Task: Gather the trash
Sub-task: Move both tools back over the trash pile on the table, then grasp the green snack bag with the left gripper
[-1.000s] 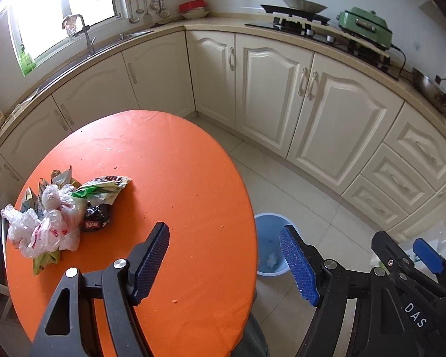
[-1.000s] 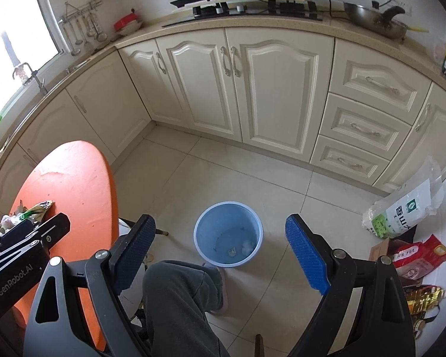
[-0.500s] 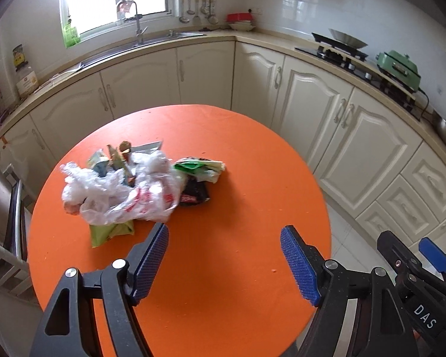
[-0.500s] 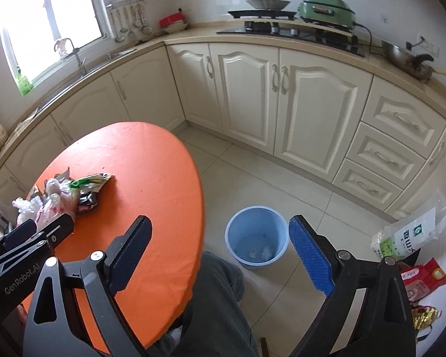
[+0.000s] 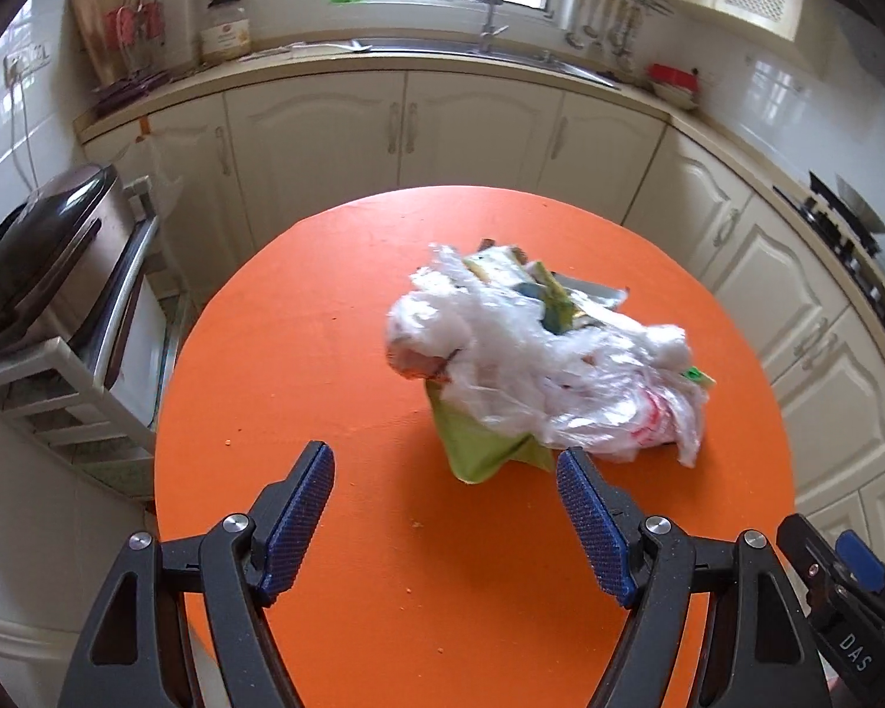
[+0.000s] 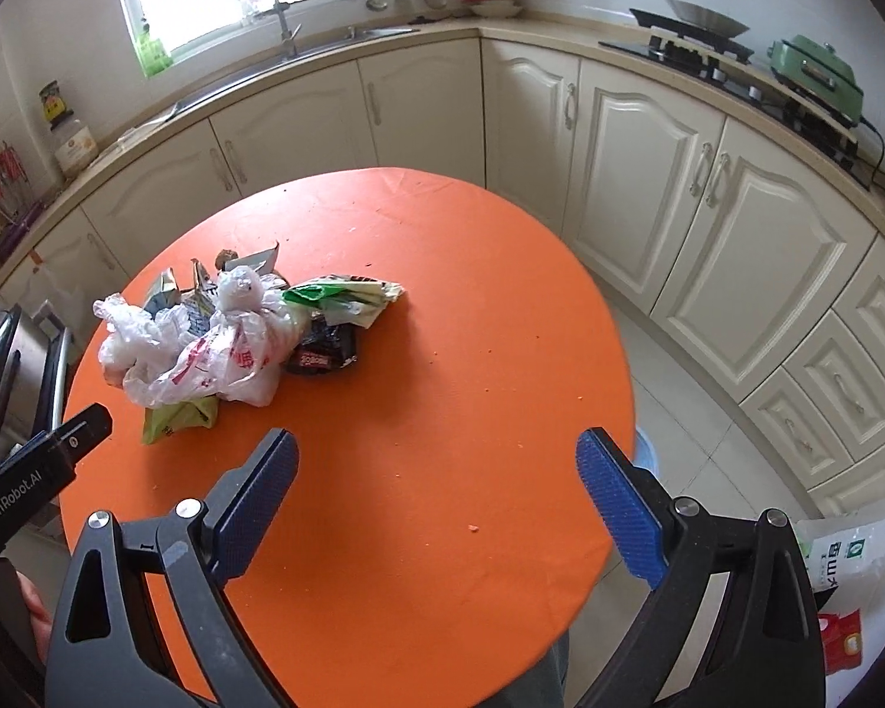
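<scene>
1. Trash (image 5: 537, 348) is lying in one loose heap on the orange surface (image 5: 324, 354), just ahead of the left hand-held gripper (image 5: 442, 507) and a little toward its right finger; from the right hand-held gripper (image 6: 436, 489) it is sitting ahead and well off to the left.
2. Both hand-held grippers are hanging released above the surface, jaws spread wide, nothing between them.
3. Crumpled clear plastic bags (image 6: 206, 348) are making up most of the heap; they are looking feather-light, soft and slippery, likely to squash flat and slide under a pinch.
4. A green wrapper (image 5: 484, 448) is poking out nearest the left hand-held gripper, and a dark packet (image 6: 321, 351) is lying on the heap's far side from it; both seem thin and limp.
5. Judging by this, the bunched, knotted middle of the bags is offering the surest hold, since a loose edge would probably slip out.
6. A blue bin (image 6: 646, 454) is peeking out past the surface's edge, just beyond the right hand-held gripper's right finger.
</scene>
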Demonstrator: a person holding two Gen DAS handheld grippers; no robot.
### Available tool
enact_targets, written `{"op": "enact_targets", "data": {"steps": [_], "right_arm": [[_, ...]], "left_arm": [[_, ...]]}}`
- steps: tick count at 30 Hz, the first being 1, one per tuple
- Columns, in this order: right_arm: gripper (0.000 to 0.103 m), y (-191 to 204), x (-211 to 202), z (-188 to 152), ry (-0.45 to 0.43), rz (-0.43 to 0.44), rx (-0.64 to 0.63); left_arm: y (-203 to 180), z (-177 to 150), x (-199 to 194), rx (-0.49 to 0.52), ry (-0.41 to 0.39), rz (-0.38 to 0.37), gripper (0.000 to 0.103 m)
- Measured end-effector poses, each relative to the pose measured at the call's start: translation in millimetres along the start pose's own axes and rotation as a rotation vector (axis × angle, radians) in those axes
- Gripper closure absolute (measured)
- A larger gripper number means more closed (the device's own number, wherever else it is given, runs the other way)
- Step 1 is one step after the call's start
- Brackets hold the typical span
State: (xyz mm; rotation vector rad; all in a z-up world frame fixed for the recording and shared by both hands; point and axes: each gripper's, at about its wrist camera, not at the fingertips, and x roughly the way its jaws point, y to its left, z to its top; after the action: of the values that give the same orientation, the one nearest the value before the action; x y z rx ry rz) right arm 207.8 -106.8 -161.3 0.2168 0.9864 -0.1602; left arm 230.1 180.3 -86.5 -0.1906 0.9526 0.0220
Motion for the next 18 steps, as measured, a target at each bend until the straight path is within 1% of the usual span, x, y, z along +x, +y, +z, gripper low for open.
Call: {"op": "enact_targets", "data": {"steps": [3,6,10,15,18], "right_arm": [[0.006,7,14,2,0.028,0.011,-0.017],[0.006,17,28,6,0.057,0.015,-0.030],[0.006,21,41,11,0.079,0.023,-0.025],[0.006,17,58,14,0.115,0.024,-0.013],[0.006,14,66,15,0.133,0.019,0.002]], "left_arm": [[9,12,10,-0.036,0.020,0.003,0.029],[20,23,22,-0.063,0.060,-0.023,0.029],[22,36,41,-0.073,0.100,-0.050,0.029],[17,44,66,-0.090,0.178,-0.095,0.030],[19,46,76,-0.096,0.196,-0.095,0.029]]}}
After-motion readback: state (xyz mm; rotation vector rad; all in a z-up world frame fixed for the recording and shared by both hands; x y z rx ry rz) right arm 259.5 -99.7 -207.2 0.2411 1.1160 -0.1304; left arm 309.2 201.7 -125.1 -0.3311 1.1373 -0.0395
